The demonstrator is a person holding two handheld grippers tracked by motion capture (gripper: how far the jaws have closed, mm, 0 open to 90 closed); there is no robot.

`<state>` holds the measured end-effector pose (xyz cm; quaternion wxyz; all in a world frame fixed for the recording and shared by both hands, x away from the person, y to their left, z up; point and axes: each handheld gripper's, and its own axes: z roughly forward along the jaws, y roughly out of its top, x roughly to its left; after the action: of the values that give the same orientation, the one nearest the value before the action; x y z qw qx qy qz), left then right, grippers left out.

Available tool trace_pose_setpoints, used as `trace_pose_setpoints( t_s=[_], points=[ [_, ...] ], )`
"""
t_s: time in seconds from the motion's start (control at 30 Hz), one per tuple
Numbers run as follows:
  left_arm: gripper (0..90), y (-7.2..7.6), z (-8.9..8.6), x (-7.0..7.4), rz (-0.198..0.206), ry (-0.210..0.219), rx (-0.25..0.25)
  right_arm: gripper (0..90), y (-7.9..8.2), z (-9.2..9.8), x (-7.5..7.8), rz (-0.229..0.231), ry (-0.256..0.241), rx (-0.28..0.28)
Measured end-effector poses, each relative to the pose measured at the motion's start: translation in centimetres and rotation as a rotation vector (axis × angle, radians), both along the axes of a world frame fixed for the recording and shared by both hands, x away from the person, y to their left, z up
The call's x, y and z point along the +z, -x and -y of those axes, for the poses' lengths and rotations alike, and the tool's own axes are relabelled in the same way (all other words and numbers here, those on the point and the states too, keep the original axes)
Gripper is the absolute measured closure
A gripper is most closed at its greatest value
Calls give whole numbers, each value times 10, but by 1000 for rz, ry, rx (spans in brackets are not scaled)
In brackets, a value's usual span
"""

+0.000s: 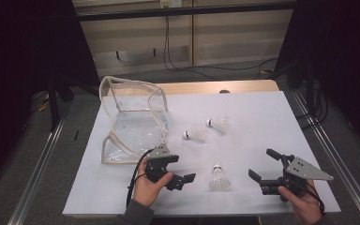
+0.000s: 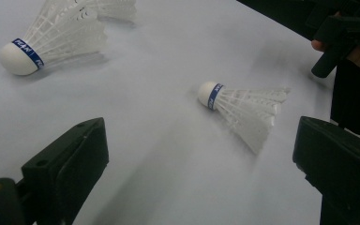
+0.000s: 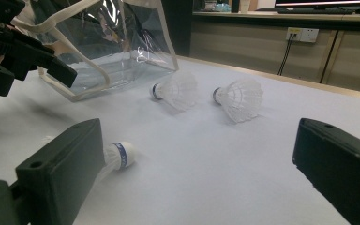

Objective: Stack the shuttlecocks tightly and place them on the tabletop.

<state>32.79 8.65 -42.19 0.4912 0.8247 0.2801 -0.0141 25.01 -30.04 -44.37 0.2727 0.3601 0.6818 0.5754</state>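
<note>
Three white feather shuttlecocks with blue-banded cork tips lie on the white table sheet. Two of them lie side by side near the middle. The third shuttlecock lies near the front, between my two grippers. My left gripper is open just left of it and faces it; this shuttlecock lies ahead of the wide jaws. My right gripper is open to its right, and its left jaw partly hides the same shuttlecock. Neither gripper holds anything.
A clear plastic bag with pale trim stands open at the back left of the sheet, close behind my left hand. In the right gripper view the bag stands behind the two far shuttlecocks. A floor with cables surrounds the table.
</note>
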Motion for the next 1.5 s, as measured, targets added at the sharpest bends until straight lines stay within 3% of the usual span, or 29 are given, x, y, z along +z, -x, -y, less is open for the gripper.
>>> trace_pose_setpoints(
  t_s=[1.0, 1.5],
  points=[
    [46, 7, -25, -1, 21, -13, -21, 16, 0, 0, 0, 2, 2, 0],
    [42, 8, -45, 1, 35, 8, 5, 16, 0, 0, 0, 1, 8, -1]
  ],
)
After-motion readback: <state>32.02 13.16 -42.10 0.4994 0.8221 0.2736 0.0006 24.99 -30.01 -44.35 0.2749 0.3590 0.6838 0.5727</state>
